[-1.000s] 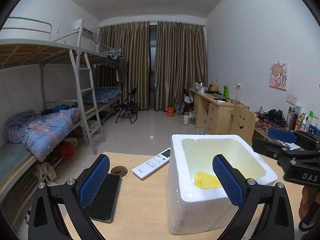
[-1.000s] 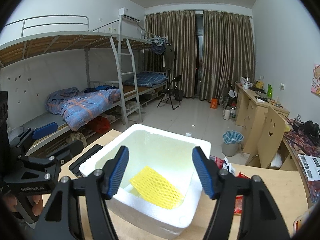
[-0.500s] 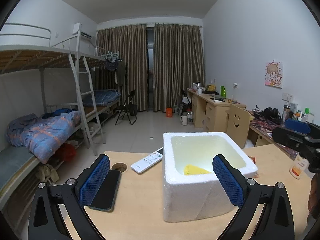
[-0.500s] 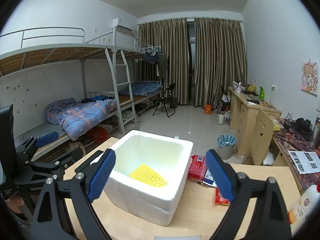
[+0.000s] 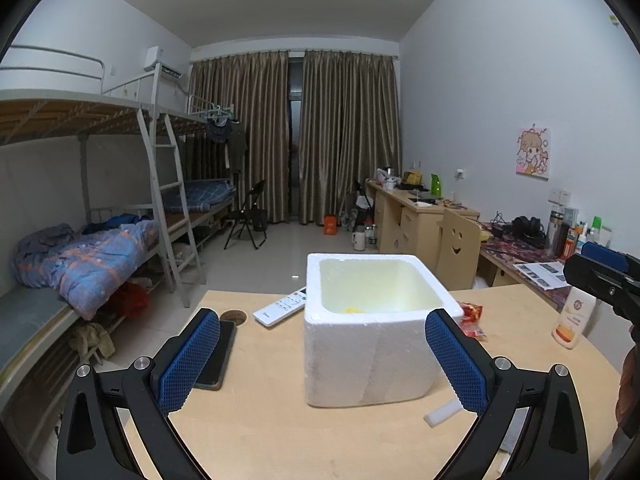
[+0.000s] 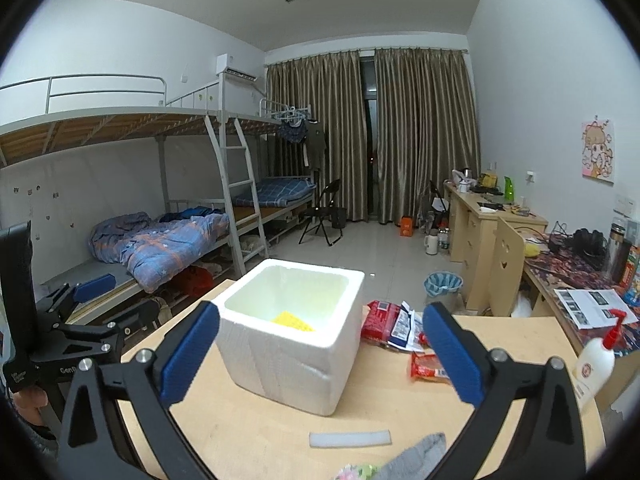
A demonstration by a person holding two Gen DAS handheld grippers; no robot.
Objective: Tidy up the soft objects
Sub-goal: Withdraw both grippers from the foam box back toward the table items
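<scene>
One item is in: a yellow foam net [image 6: 292, 317] lies on the floor of the white foam box [image 6: 292, 320], which stands mid-table, nearer the far edge; that looks like the only thing sorted so far.

Right gripper [image 6: 320, 354] is empty and its jaws are opening, now very wide, nothing between the blue pads but a view of the box beyond; left gripper [image 5: 322, 364] stands just as wide and just as empty, box framed between its fingers, not touching.

What's left, by my reading: a grey cloth [image 6: 416, 456] at the near edge of the table [image 6: 272, 420], a patterned soft scrap [image 6: 356, 472] beside it, half cut off by the frame, and a white foam strip [image 6: 350, 439] just in front of the box; all still out on the wood.

Red snack packets [image 6: 394, 324] lie to the right of the box, a lotion bottle [image 6: 596, 360] at the right edge, a remote [image 5: 282, 309] and a phone [image 5: 216, 354] to the left; whether those belong to the job I can't say.

Early days, I'd judge; most of the soft stuff is still to go in.
</scene>
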